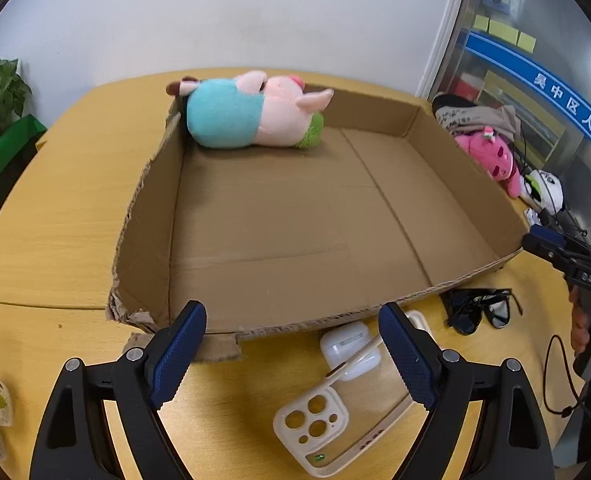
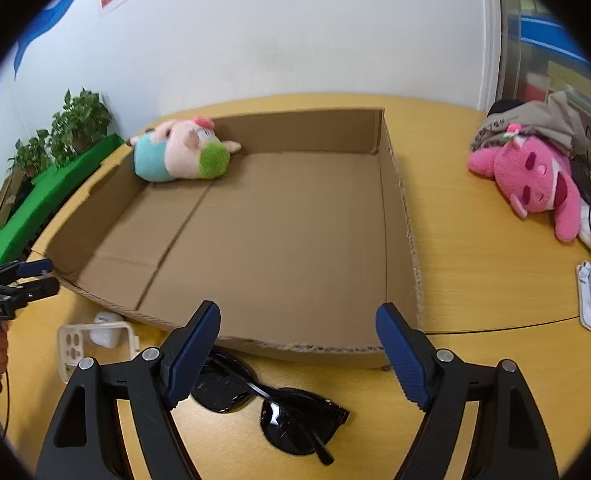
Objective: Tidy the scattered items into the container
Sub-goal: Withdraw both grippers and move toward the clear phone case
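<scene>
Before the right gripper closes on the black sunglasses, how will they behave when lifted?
The black sunglasses look thin and light, so probably easy to lift. Their glossy lenses may slip between the pads. One temple arm sticks out, so it may fold or swing.

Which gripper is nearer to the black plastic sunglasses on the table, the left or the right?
Right. The right gripper hangs open directly over the black plastic sunglasses. The left gripper is open beside them, over the cream phone case and white earbud case.

A plain white wall (image 2: 275,32) rises behind the round wooden table (image 2: 475,240); potted plants (image 2: 81,126) stand at left, a glass partition (image 1: 535,92) at right.
</scene>
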Motion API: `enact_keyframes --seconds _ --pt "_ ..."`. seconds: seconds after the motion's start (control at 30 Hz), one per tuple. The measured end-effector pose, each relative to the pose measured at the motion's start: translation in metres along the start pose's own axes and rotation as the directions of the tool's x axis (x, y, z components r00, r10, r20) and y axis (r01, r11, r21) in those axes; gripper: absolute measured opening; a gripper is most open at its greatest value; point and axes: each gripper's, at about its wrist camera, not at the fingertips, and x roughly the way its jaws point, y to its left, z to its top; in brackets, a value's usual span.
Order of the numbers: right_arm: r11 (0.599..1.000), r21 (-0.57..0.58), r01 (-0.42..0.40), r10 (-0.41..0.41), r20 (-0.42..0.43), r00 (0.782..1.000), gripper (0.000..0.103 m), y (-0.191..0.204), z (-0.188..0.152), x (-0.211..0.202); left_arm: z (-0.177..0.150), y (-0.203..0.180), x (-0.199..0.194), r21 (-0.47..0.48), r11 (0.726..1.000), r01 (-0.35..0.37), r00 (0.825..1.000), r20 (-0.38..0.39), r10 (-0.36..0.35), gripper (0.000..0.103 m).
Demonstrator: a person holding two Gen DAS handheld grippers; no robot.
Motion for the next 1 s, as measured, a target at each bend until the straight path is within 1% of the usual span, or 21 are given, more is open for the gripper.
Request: enact_keyframes --seconds 0.1,0.2,0.27,0.4,0.53,0.63,0.77,0.9,1.0 --pt "1.000 -0.025 -0.012 0.013 0.059 0.998 0.080 0.009 0.000 -0.029 0.002 -0.007 -0.020 -0.011 1.000 0.010 0.998 0.061 -0.009 0.091" --pt "0.999 -0.038 -0.019 0.024 0.113 0.993 0.080 0.016 -0.004 -0.055 0.000 -0.020 -0.046 -0.004 1.000 0.007 0.990 0.141 -0.006 0.094" --pt "0.999 -0.038 -0.024 0.029 0.132 0.991 0.080 0.020 -0.008 -0.068 -0.003 -0.028 -0.060 -0.005 1.000 0.005 0.983 0.185 -0.004 0.101" --pt "0.999 -0.044 -0.031 0.037 0.150 0.988 0.080 0.027 -0.021 -0.088 -0.015 -0.046 -0.082 0.004 1.000 -0.020 0.969 0.247 0.018 0.102" --pt "0.999 -0.036 -0.031 0.035 0.143 0.989 0.080 0.032 -0.031 -0.094 -0.025 -0.058 -0.092 0.009 1.000 -0.028 0.963 0.269 0.024 0.103" --pt "0.999 -0.030 -0.033 0.036 0.129 0.991 0.080 0.038 -0.038 -0.095 -0.032 -0.065 -0.095 0.013 0.999 -0.044 0.962 0.269 0.039 0.103" --pt "0.998 -0.041 -0.043 0.048 0.132 0.990 0.080 0.046 -0.046 -0.100 -0.042 -0.071 -0.099 0.014 0.998 -0.056 0.960 0.276 0.050 0.103" --pt "0.997 -0.056 -0.052 0.059 0.132 0.989 0.080 0.051 -0.052 -0.106 -0.049 -0.073 -0.103 -0.005 0.999 -0.047 0.960 0.277 0.047 0.103" --pt "0.997 -0.054 -0.055 0.061 0.135 0.989 0.080 0.051 -0.054 -0.109 -0.054 -0.077 -0.106 -0.002 0.998 -0.058 0.958 0.280 0.056 0.103"
